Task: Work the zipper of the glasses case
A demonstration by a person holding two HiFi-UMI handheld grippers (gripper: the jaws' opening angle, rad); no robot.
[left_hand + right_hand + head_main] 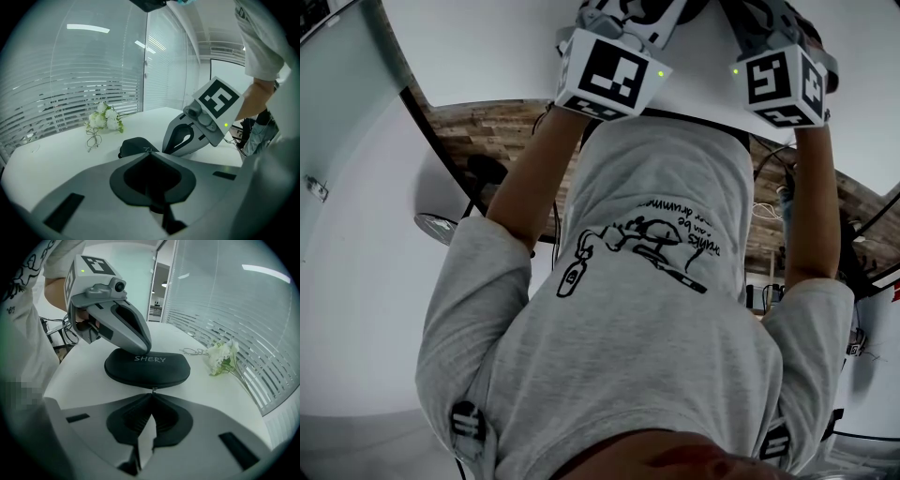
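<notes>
Evenly bright, cool and indoor, with light strips [88,28] glaring as streaks on the glass wall [108,61]. Only soft, faint shadows on white surfaces. Heavily fisheye-bent, with black vignetted corners in both gripper views; softly blurred up close; greyer, dimmer in the head view.

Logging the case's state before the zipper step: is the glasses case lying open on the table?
No, the glasses case lies closed, its two halves together, with the left gripper tip down on its top.

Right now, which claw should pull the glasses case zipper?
Right. The right claw is shut on the zipper pull at the glasses case edge; the left claw rests on top, steadying it.
</notes>
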